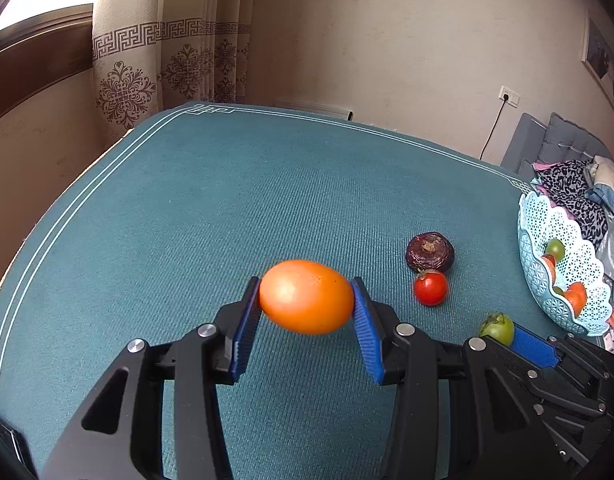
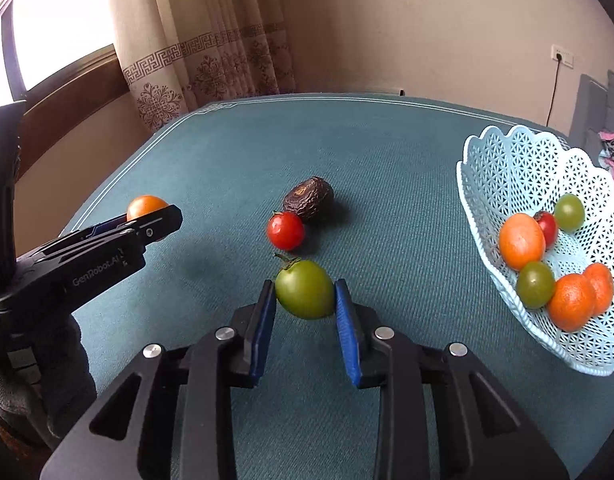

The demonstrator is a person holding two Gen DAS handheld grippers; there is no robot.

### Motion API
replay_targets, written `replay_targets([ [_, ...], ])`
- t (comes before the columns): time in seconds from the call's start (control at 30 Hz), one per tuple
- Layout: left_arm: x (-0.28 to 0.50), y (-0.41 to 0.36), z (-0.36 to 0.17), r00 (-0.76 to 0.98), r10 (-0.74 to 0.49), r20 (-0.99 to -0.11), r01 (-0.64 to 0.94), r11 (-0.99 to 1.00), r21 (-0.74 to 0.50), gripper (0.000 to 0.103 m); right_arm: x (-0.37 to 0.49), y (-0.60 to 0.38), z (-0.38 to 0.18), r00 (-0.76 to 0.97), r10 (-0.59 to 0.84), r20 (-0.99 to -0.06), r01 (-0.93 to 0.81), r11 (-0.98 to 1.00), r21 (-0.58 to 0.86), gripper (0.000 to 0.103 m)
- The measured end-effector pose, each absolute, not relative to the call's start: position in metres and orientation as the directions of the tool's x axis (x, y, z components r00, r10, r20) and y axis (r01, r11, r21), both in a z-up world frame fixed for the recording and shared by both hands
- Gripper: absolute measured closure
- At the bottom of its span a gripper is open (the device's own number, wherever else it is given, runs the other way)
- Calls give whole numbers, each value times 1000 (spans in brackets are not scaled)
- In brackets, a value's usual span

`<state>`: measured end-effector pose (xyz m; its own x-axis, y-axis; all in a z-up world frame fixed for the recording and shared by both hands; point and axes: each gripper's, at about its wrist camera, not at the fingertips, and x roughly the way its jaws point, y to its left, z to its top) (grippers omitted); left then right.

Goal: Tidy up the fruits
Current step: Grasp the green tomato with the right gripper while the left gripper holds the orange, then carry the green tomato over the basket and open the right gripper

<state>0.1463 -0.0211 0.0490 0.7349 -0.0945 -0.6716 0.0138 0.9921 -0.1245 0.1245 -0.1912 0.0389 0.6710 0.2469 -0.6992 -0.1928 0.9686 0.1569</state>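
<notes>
My left gripper [image 1: 306, 300] is shut on an orange fruit [image 1: 306, 297] and holds it above the teal table; it also shows in the right wrist view [image 2: 147, 216] at the left. My right gripper [image 2: 305, 298] is shut on a green tomato [image 2: 304, 289], low over the cloth; the tomato shows in the left wrist view [image 1: 497, 328] too. A red tomato [image 2: 285, 230] and a dark wrinkled fruit [image 2: 309, 199] lie together on the table beyond it. A pale blue lattice basket [image 2: 503, 168] at the right holds several fruits.
The teal tablecloth [image 2: 387, 152] covers the table, with its far edge by a patterned curtain [image 1: 147, 60] and wall. A grey seat with clothes [image 1: 579, 184] stands beyond the basket. A cable hangs from a wall socket [image 1: 509, 98].
</notes>
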Motion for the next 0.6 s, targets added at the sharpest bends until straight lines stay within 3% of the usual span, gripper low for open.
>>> replay_targets([
  [0.6,137,-39,48,741,-115,-661,67,993,-97,57,72,-282,81,797,52,-602,66,983,172,73],
])
